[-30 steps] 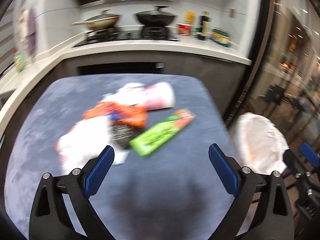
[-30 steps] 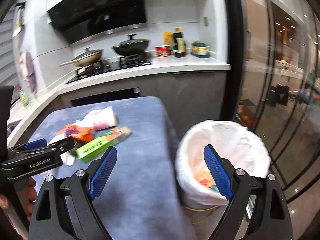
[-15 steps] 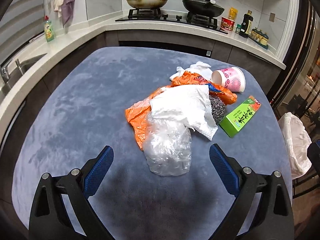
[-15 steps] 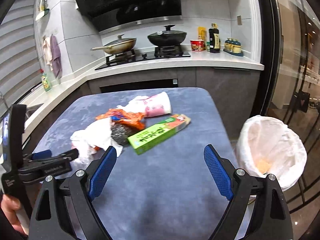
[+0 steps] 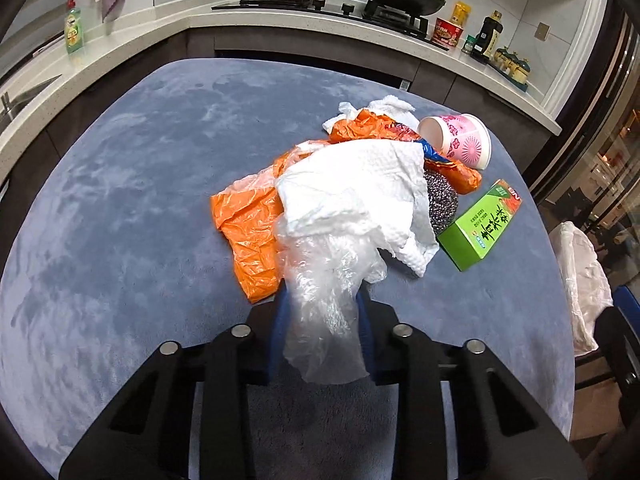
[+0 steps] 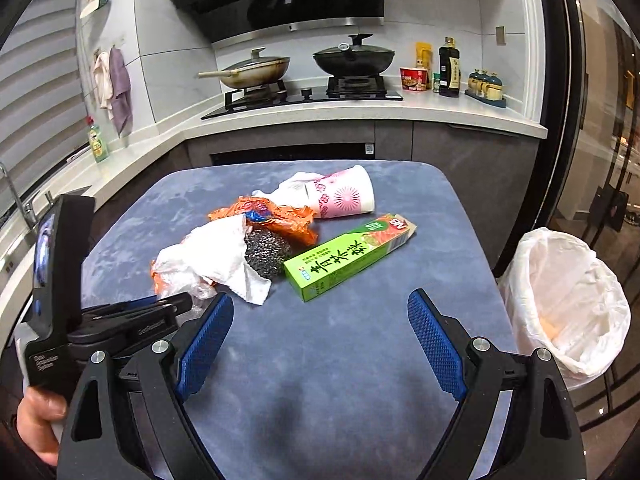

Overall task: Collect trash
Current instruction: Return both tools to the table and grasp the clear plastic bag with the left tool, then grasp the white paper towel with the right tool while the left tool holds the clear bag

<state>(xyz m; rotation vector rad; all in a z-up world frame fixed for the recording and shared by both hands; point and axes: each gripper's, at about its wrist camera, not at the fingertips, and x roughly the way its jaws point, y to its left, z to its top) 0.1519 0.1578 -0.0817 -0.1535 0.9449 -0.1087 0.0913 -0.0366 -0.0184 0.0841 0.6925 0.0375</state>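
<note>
A pile of trash lies on the blue table (image 5: pixel 120 200). In it are a clear plastic bag (image 5: pixel 324 264), a white paper towel (image 5: pixel 352 188), an orange bag (image 5: pixel 248 232), a steel scourer (image 5: pixel 442 204), a green box (image 5: pixel 480 224) and a pink cup (image 5: pixel 464 144). My left gripper (image 5: pixel 322 296) is closing its jaws, and the blue pads press the near end of the clear plastic bag. My right gripper (image 6: pixel 320 298) stands open over bare table, in front of the green box (image 6: pixel 352 256), with nothing between its fingers.
A bin with a white liner (image 6: pixel 568 300) stands off the table's right edge. Behind the table runs a kitchen counter (image 6: pixel 440 112) with a hob, two pans and bottles. A hand (image 6: pixel 36 412) holds the left gripper at the lower left.
The left gripper went from wide open to closed around the clear plastic bag, moving in on the pile. The right gripper swung left from the bin toward the table and stayed open.
</note>
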